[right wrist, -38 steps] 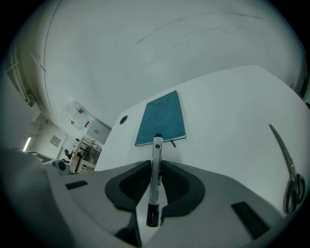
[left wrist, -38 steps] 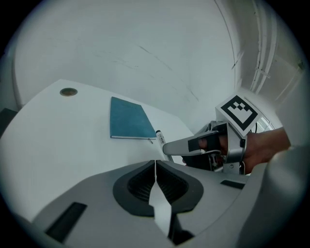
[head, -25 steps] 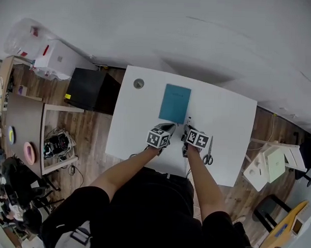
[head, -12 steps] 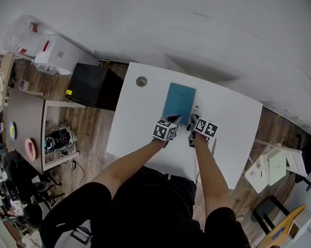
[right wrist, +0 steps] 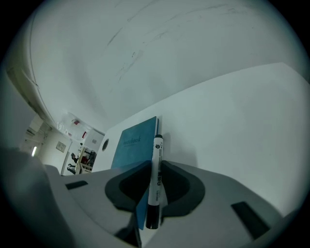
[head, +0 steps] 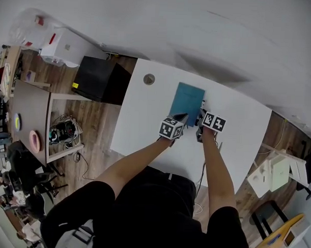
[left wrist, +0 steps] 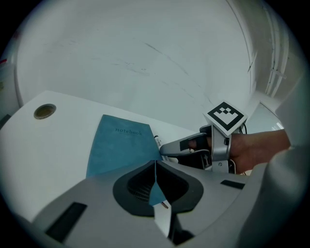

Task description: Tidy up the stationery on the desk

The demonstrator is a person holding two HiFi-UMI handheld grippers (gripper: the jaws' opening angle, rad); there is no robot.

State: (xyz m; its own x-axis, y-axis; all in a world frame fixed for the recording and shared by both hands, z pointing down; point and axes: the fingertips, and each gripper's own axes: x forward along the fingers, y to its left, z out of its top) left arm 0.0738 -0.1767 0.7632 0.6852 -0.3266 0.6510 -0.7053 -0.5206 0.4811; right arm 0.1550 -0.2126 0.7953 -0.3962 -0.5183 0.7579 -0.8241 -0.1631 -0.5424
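A teal notebook (head: pixel 187 101) lies flat on the white desk (head: pixel 145 120), and it also shows in the left gripper view (left wrist: pixel 118 145). My right gripper (head: pixel 201 113) is shut on a white marker with a black cap (right wrist: pixel 156 174). The marker points along the notebook's right edge (right wrist: pixel 138 138). My left gripper (head: pixel 181 117) hovers at the notebook's near edge, jaws shut (left wrist: pixel 155 163) with nothing between them. Just right of it, the left gripper view shows the right gripper (left wrist: pixel 167 148). A thin sliver of the scissors (head: pixel 219 145) shows beside my right forearm.
A round cable hole (head: pixel 149 79) sits in the desk's far left corner. On the floor to the left stand a black box (head: pixel 98 79) and a wooden side desk (head: pixel 26 111). White stools (head: pixel 268 173) stand to the right. A wall runs behind the desk.
Both grippers have moved away from me across the desk to the notebook. The right one has carried the marker up to the notebook's right edge, past the scissors.
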